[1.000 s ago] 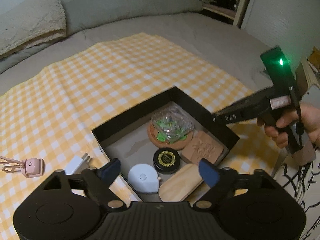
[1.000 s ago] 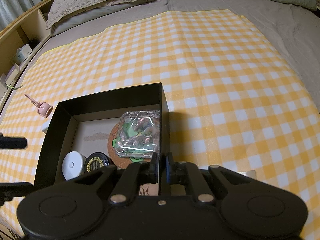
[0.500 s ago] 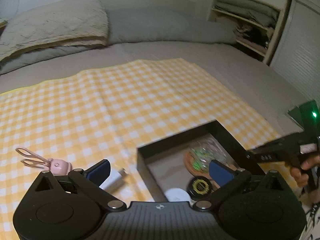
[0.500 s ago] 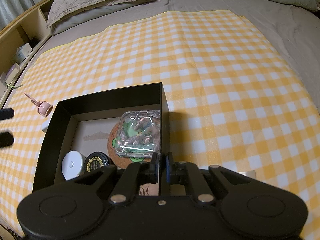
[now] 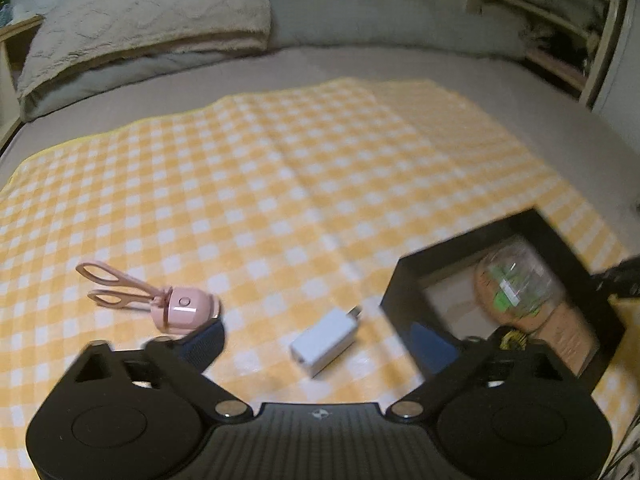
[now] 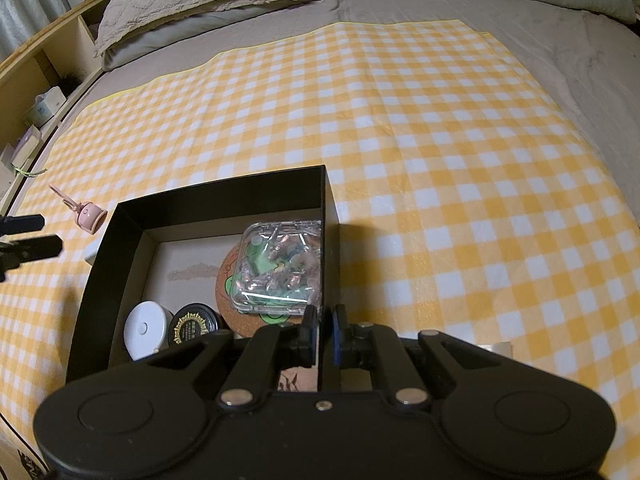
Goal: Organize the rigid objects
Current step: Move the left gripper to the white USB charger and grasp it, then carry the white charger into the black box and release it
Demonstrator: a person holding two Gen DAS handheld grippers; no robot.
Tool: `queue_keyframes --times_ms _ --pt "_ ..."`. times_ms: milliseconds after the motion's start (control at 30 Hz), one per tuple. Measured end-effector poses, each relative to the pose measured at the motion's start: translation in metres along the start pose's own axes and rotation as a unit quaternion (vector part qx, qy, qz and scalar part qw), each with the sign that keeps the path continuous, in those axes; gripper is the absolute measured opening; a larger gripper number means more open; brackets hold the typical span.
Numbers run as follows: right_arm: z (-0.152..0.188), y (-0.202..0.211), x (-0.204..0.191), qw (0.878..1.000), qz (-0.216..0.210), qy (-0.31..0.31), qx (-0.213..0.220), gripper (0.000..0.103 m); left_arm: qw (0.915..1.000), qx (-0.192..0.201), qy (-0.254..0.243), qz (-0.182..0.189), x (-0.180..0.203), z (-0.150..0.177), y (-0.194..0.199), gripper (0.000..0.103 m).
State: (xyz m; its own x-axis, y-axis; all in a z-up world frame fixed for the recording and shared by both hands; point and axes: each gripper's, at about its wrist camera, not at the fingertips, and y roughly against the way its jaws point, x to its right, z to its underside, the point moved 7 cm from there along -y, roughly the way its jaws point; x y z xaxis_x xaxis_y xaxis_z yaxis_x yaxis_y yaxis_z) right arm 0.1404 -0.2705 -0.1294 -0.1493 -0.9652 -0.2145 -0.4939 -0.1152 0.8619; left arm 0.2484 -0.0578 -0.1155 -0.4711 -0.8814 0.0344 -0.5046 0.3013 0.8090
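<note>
Your left gripper hangs over the yellow checked cloth on the bed, its fingers spread wide with nothing between them, though they have just been narrowing a little; the white charger lies directly ahead of the gap, just outside the near left wall of the black box. That charger looks like the piece to fetch now, so line the gap across its short sides instead of its length, come down until the pads straddle the body, and keep clear of the prongs that point toward the box. It lies flat on soft cloth, so press gently or the pads may snag the fabric. Your right gripper is clenched on the box's right wall and should hold it steady while you load. Inside the box, the white round case and the black tin sit by the near wall, with the clear plastic case on the cork coaster further in; the bare floor toward the far left corner looks like the best landing spot. Further left on the cloth, the pink eyelash curler waits.
</note>
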Motion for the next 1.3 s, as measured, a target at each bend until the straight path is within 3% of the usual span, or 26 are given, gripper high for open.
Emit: queue_keyframes --times_ms 167,367,500,667,967,1300 --pt "0.000 0.000 0.000 1.000 0.000 -0.001 -0.001 0.009 0.9978 -0.039 -0.052 -0.011 0.003 0.010 -0.024 0.065" --pt "0.000 0.000 -0.001 1.000 0.000 0.000 -0.001 0.009 0.9929 -0.043 -0.111 -0.007 0.014 0.009 -0.041 0.060" --pt "0.000 0.000 -0.002 1.000 -0.001 0.000 -0.002 0.009 0.9890 -0.043 -0.141 -0.011 0.017 0.005 -0.050 0.042" --pt "0.001 -0.001 -0.002 1.000 -0.001 0.000 -0.002 0.009 0.9879 -0.051 -0.146 -0.004 0.019 0.004 -0.057 0.033" --pt "0.001 -0.001 -0.002 1.000 0.000 0.001 -0.002 0.009 0.9956 -0.068 -0.062 0.017 0.006 0.006 -0.048 0.026" --pt "0.001 -0.002 -0.003 1.000 0.001 0.002 -0.003 0.009 0.9980 -0.010 0.044 0.045 -0.001 -0.008 -0.005 0.025"
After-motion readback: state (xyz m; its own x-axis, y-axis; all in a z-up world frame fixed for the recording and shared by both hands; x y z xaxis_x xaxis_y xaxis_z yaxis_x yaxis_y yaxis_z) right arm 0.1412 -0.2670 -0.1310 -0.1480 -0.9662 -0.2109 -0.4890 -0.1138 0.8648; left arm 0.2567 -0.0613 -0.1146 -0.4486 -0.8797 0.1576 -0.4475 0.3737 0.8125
